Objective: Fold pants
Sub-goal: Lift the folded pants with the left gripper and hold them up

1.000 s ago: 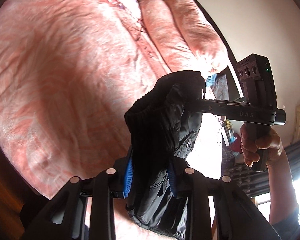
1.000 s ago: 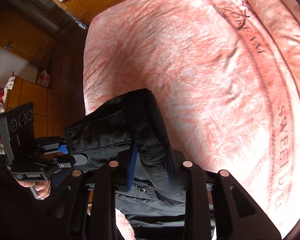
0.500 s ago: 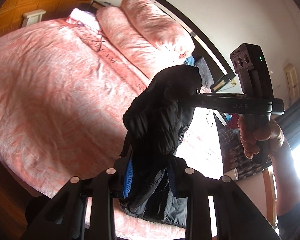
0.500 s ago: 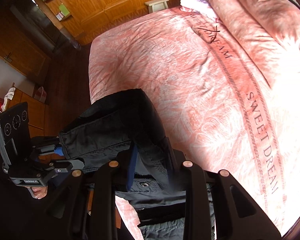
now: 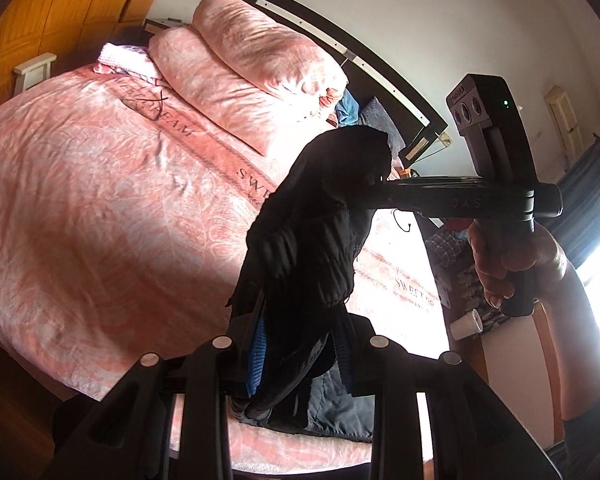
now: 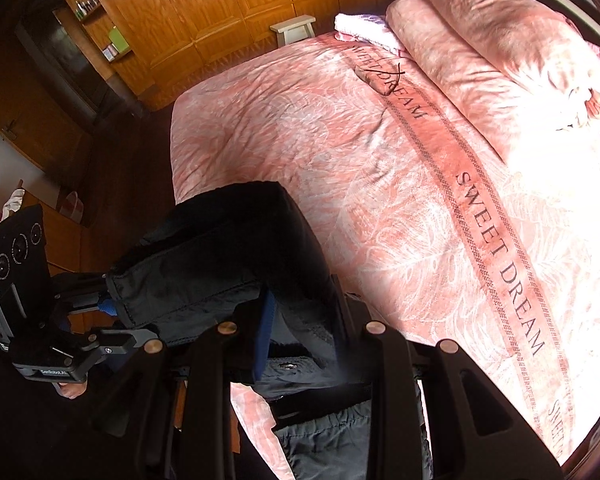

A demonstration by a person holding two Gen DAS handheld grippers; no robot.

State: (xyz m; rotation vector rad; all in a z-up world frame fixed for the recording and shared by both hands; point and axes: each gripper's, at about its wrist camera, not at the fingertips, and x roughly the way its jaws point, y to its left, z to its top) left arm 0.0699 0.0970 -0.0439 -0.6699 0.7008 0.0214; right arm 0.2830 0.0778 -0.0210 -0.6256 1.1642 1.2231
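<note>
Both grippers, left gripper point(image 5: 296, 344) and right gripper point(image 6: 304, 332), stay clamped on the dark quilted fabric pants point(image 5: 312, 240), which have risen higher above the near edge of the pink patterned bed point(image 5: 100, 200), likely readying the garment for laying flat.

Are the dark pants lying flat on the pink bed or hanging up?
Hanging: the dark pants are pinched by both grippers, with only the lower part touching the pink bed.
</note>
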